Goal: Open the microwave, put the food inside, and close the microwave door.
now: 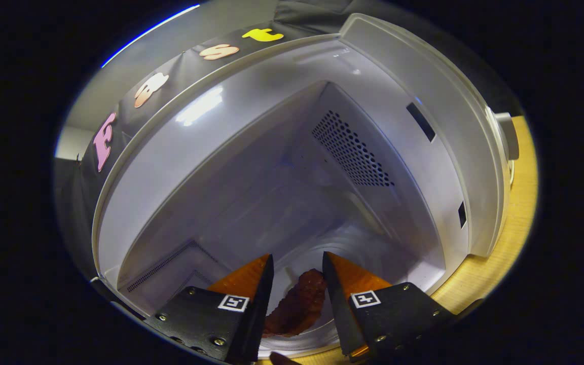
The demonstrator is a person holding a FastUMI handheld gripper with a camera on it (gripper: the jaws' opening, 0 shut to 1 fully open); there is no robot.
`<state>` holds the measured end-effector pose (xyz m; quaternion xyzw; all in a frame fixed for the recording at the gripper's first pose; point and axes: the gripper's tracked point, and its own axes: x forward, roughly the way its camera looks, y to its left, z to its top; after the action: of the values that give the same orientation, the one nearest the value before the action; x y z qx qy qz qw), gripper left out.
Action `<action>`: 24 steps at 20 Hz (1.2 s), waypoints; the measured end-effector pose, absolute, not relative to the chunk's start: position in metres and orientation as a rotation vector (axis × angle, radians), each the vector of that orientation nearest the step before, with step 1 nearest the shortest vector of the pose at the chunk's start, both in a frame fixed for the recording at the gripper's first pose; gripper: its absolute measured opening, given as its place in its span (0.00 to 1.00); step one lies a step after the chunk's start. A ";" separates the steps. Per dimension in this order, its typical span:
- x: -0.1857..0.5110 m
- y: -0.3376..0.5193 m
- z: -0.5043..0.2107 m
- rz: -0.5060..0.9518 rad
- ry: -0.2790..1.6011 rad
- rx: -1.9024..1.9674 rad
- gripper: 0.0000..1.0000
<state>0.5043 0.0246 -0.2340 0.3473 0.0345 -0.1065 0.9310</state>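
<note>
We see tongs (298,263) reaching into the open white microwave cavity (251,167) on the wooden desk (517,203), fingers parted, gripping nothing, reddish-brown food piece (297,306) lying between them on the cavity floor, no readable labels

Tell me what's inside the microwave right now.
A brown piece of food lies on the round plate inside the open microwave, between the open gripper's fingers. The fingers cover part of the plate and cavity floor.
</note>
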 end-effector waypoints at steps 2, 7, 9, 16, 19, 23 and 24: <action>0.497 0.019 -0.235 -0.238 0.089 0.625 0.84; 0.435 0.067 -0.213 -0.001 0.196 0.554 0.98; 0.385 0.094 -0.182 0.118 0.185 0.504 0.98; 0.185 0.194 -0.065 0.490 0.007 0.347 0.97; 0.122 0.247 -0.050 0.659 0.035 0.310 0.97; 0.076 0.307 -0.046 0.738 -0.079 0.116 0.95; 0.072 0.327 -0.058 0.747 -0.079 0.088 0.94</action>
<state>0.0720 0.3267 -0.0581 0.0430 -0.0384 0.3646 0.9294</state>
